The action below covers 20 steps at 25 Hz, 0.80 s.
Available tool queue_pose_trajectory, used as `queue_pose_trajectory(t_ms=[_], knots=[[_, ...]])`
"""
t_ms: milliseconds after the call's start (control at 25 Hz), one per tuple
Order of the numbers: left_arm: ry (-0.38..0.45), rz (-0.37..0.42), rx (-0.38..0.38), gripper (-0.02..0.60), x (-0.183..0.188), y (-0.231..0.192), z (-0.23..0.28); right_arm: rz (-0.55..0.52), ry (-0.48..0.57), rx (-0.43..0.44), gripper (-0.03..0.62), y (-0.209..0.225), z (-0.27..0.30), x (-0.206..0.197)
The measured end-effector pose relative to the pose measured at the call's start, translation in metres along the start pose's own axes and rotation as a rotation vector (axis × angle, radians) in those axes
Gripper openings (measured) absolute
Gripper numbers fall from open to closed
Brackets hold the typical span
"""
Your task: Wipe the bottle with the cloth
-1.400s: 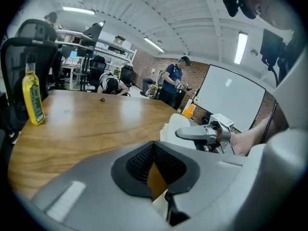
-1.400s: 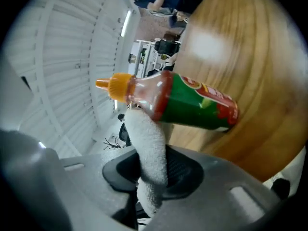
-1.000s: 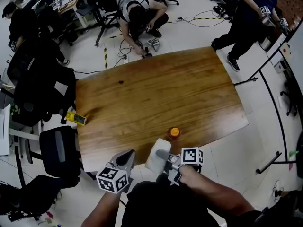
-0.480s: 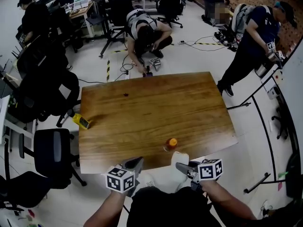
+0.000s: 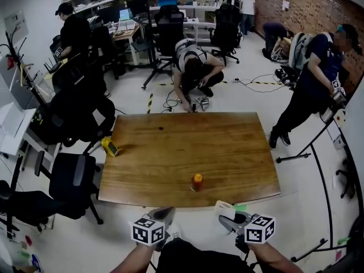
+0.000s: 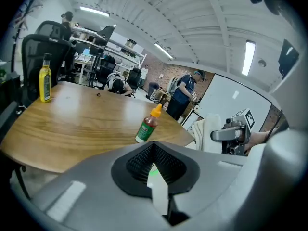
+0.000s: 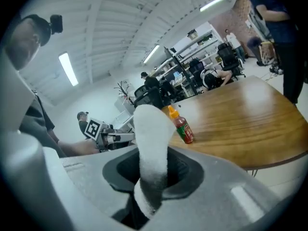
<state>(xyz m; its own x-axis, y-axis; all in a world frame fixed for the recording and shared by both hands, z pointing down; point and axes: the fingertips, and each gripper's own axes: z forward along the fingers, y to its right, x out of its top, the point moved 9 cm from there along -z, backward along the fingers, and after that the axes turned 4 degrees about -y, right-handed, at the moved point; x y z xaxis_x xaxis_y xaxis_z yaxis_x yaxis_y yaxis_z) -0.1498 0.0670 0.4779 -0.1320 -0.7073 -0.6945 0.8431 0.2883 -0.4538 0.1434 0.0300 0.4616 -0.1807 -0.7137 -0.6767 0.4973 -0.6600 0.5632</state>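
Right, head view first. The wooden tabletop [image 5: 170, 147] lies ahead of me. The bottle [image 5: 197, 182], orange-capped, stands upright on it close to the near edge, a little right of the middle. Both claws hang off the tabletop, on my side of that edge. The left claw [image 5: 161, 213] points toward the edge. It seems empty, though it is small here and I can't be sure from this angle. The right claw [image 5: 228, 220] carries the white cloth [image 5: 223, 207], which is apart from the bottle. A yellow bottle [image 5: 110, 147] sits at the tabletop's left edge, and a person [image 5: 193, 73] crouches on the floor beyond the far edge.

Next, the left gripper view. This claw's jaws are pressed together, with nothing between them. Past their tips the bottle [image 6: 148, 124] shows red contents and a green label, upright and well apart from the claw. Off to the right I see the right claw [image 6: 232, 134] with the pale cloth [image 6: 208, 134] beside it. The yellow bottle [image 6: 45, 78] stands upright at far left.

Last, the right gripper view. The jaws are pinching the cloth [image 7: 153, 138], which rises from between them in a rounded fold. The bottle [image 7: 181, 125] stands on the tabletop [image 7: 240, 114] just right of the fold, not touching it. The left claw [image 7: 114, 137] shows at left with its marker cube.
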Motion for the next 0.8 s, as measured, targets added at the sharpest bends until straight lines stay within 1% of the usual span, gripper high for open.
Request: queue_pose_trajectory(t_ms=[80, 160, 240, 320, 400, 480, 560, 680, 800], knots=[[0.030, -0.007, 0.004, 0.014, -0.018, 0.027, -0.005, -0.029, 0.017, 0.008, 0.077, 0.000, -0.022, -0.018], [0.052, 0.017, 0.008, 0.014, -0.036, 0.058, -0.013, -0.066, 0.038, 0.018, 0.078, 0.000, -0.044, -0.036], [0.056, 0.046, 0.021, 0.014, -0.059, 0.090, -0.024, -0.086, 0.053, 0.038, 0.077, -0.007, -0.068, -0.057], [0.057, 0.053, 0.032, 0.014, -0.085, 0.119, -0.036, -0.087, 0.048, 0.056, 0.077, -0.015, -0.090, -0.083], [0.064, 0.042, 0.048, 0.014, -0.104, 0.138, -0.046, -0.069, 0.035, 0.059, 0.077, -0.018, -0.105, -0.103], [0.063, 0.022, 0.070, 0.014, -0.115, 0.146, -0.055, -0.037, 0.032, 0.057, 0.077, -0.019, -0.114, -0.112], [0.061, 0.012, 0.082, 0.014, -0.120, 0.150, -0.064, -0.032, 0.039, 0.058, 0.077, -0.024, -0.120, -0.116], [0.065, 0.028, 0.080, 0.014, -0.120, 0.156, -0.069, -0.050, 0.061, 0.052, 0.077, -0.031, -0.131, -0.119], [0.072, 0.049, 0.069, 0.014, -0.116, 0.157, -0.069, -0.047, 0.088, 0.030, 0.077, -0.037, -0.138, -0.121]])
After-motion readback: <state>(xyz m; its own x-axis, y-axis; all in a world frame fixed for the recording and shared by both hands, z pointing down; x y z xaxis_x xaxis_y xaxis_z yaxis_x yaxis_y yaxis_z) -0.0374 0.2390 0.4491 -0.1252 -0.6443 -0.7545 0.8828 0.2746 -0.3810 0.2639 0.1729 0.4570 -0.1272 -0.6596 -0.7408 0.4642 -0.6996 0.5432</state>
